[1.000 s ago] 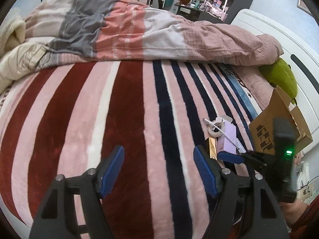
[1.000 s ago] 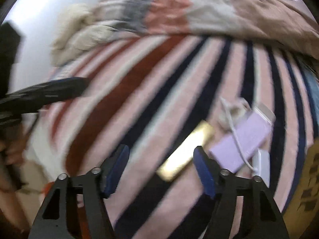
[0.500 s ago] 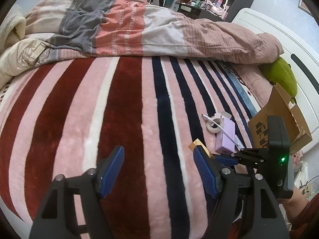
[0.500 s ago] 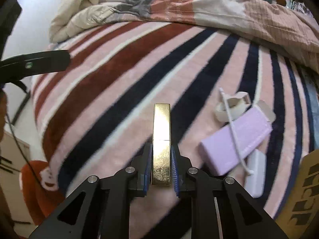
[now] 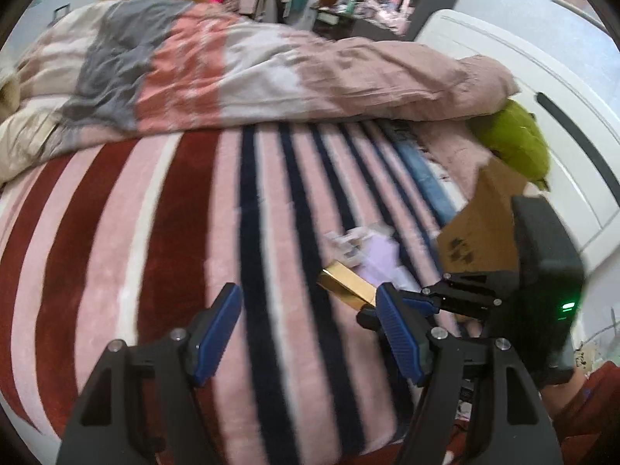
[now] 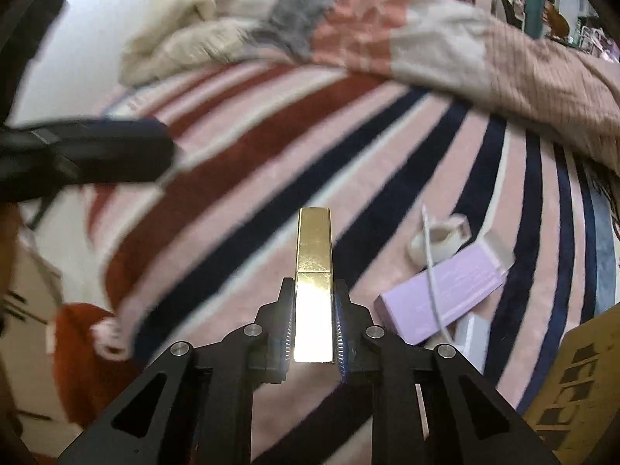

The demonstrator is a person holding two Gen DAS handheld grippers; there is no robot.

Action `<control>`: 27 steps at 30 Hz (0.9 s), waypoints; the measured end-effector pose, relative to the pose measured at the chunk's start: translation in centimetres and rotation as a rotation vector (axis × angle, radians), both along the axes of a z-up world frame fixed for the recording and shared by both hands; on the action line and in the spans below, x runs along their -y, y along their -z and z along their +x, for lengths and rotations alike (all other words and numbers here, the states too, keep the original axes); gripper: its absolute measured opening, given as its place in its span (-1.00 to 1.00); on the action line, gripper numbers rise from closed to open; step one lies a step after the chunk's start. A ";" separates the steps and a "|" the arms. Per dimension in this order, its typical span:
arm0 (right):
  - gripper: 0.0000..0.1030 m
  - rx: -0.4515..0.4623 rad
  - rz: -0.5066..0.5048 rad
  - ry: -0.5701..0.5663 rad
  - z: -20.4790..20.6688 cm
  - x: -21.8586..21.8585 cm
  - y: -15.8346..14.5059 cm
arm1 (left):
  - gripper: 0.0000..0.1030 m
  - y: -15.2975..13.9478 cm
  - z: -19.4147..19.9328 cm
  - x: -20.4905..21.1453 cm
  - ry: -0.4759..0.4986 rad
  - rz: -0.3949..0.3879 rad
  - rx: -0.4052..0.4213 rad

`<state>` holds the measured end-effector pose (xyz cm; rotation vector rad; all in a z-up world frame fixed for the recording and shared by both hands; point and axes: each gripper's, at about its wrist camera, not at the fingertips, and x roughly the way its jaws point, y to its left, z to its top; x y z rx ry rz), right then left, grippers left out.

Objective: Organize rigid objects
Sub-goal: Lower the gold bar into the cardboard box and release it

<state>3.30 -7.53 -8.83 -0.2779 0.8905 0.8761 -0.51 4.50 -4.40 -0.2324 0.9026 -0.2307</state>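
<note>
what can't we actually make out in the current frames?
- Cardboard box contents: left view shows only its outside; right view cuts it off at the edge.
- Gold bar rear end: hidden between the right gripper fingers.
- White item under the purple box: mostly covered, unidentifiable.
- Tape roll area: motion-blurred in the left view.

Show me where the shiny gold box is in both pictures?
Left wrist view: the gold box is right of centre, sticking out from the right tool.
Right wrist view: the gold box is bottom centre, clamped in that tool.
Shared landmark: the purple box on the striped blanket.
</note>
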 end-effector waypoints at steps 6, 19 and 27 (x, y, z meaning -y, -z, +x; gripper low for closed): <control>-0.74 0.133 0.138 -0.006 -0.8 6.1 -6.7 | 0.33 -4.3 2.4 5.6 0.140 -0.104 0.061; -0.74 0.160 0.182 0.216 1.6 19.9 -8.2 | -0.40 -6.3 8.9 22.0 0.447 -0.101 0.040; -0.74 0.061 0.045 0.286 2.8 22.3 -6.5 | -0.38 -3.9 10.8 25.4 0.510 -0.086 -0.063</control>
